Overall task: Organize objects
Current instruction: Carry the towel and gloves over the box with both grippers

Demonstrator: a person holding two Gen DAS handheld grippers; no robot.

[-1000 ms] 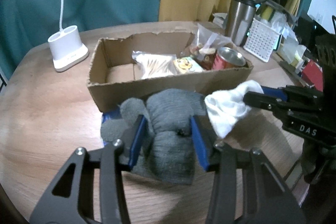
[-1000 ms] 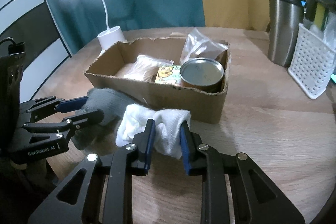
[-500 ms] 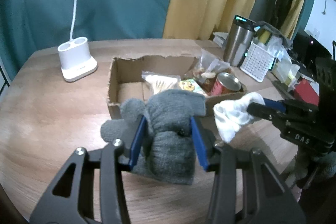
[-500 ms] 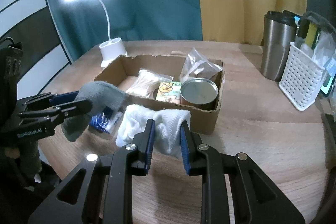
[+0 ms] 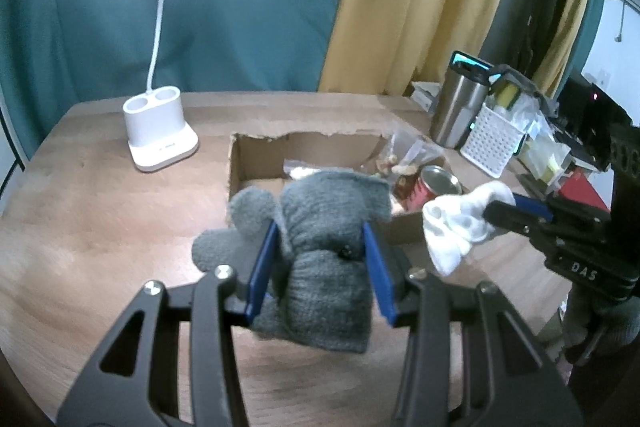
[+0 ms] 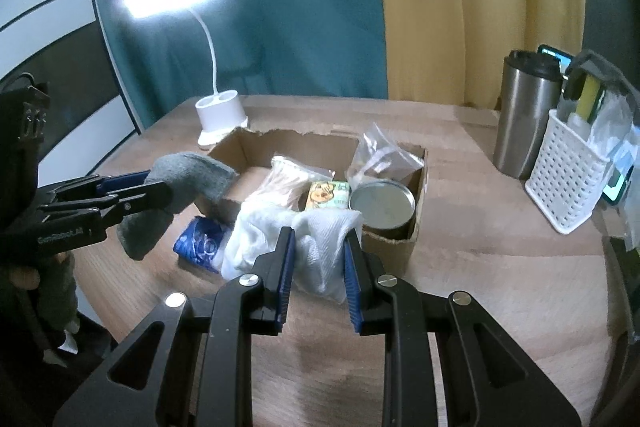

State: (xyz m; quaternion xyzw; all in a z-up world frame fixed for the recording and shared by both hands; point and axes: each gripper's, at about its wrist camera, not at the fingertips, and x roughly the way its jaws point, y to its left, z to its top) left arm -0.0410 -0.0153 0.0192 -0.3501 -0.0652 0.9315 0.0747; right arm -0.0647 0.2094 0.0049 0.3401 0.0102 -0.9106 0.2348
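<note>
My left gripper (image 5: 320, 247) is shut on a grey sock (image 5: 328, 227) and holds it in the air in front of the cardboard box (image 5: 260, 163). My right gripper (image 6: 320, 247) is shut on a white sock (image 6: 320, 227), also lifted, near the box's front wall (image 6: 384, 247). The grey sock (image 6: 188, 179) and left gripper (image 6: 160, 189) show at the left of the right wrist view. The white sock (image 5: 460, 223) and right gripper (image 5: 500, 209) show at the right of the left wrist view. The box holds a tin can (image 6: 380, 203), a small yellow packet (image 6: 328, 195) and plastic bags (image 6: 380, 155).
A blue packet (image 6: 200, 243) lies on the wooden table (image 6: 500, 247) by the box's front left corner. A white lamp base (image 5: 158, 131) stands behind the box to the left. A steel tumbler (image 6: 524, 115) and a white perforated basket (image 6: 568, 167) stand at the right.
Both grippers have risen and drawn back from the table, each lifting its sock. The blue packet that lay under the grey sock is now uncovered.
</note>
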